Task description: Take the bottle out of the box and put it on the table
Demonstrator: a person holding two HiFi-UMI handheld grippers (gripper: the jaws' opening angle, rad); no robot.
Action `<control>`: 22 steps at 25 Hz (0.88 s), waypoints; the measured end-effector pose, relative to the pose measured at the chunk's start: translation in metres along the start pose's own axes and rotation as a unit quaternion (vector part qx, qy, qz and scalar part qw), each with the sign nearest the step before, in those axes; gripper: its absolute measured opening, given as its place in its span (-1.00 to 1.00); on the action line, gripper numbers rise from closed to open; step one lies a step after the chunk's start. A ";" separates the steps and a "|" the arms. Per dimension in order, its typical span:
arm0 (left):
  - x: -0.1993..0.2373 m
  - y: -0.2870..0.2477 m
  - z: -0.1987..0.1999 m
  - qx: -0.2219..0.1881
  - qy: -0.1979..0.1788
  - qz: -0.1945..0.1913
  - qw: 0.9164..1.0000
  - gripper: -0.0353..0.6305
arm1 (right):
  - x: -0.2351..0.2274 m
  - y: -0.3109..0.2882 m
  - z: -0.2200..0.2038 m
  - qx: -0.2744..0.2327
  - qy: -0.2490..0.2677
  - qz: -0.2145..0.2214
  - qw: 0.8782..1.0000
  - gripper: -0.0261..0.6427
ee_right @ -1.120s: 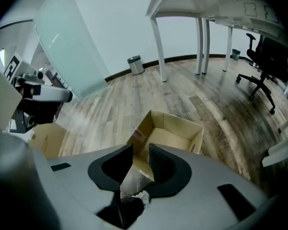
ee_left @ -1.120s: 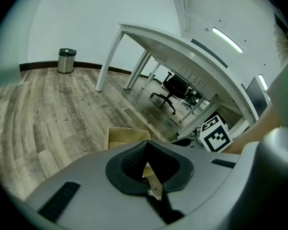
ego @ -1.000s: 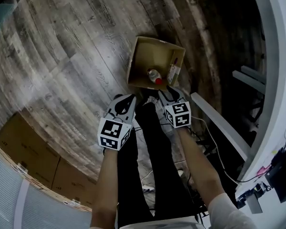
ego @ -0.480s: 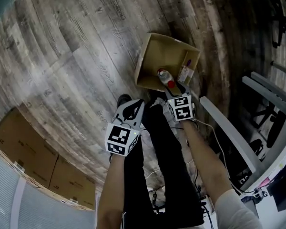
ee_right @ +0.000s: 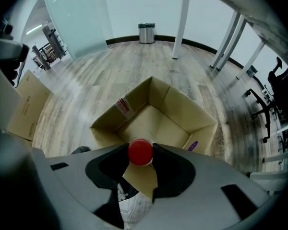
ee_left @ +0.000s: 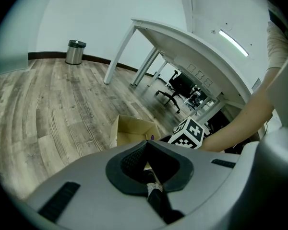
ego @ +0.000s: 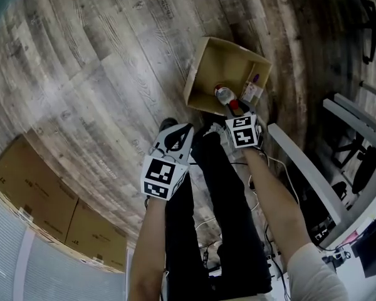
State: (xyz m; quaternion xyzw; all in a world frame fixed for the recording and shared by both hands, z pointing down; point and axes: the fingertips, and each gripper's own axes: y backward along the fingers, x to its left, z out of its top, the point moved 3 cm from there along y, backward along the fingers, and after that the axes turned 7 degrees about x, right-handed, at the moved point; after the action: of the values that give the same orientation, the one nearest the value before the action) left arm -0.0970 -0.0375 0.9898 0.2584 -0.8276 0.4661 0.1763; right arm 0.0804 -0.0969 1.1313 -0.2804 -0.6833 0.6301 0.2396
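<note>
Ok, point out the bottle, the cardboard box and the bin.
bottle [ee_right: 140, 152], right gripper view, on its red cap.
cardboard box [ee_right: 187, 113], right gripper view, inner far wall.
bin [ee_left: 75, 53], left gripper view, its side.

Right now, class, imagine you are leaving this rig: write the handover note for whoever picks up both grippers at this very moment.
Left gripper: shut, empty, held off to the side of the box.
Right gripper: pointing down into the cardboard box; its jaws have just been closing and appear to grip the red cap of the bottle.
Bottle: inside the box on the floor, not yet lifted.
Done: reach and grip.
Left: lift the bottle out and set it on the white table.
</note>
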 end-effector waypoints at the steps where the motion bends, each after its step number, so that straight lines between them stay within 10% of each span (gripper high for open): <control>1: 0.000 0.003 0.000 0.001 -0.001 -0.001 1.000 -0.85 | 0.001 0.004 0.000 -0.003 -0.003 0.001 1.000 -0.38; 22: -0.075 0.084 0.077 -0.003 -0.100 -0.043 0.994 -0.85 | 0.011 0.220 0.012 -0.050 0.007 0.017 0.999 -0.38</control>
State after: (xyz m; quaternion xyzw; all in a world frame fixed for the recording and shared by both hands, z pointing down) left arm -0.0907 -0.0477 0.8538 0.3385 -0.8305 0.4278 0.1126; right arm 0.0817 -0.0870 0.9113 -0.3080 -0.7074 0.5970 0.2198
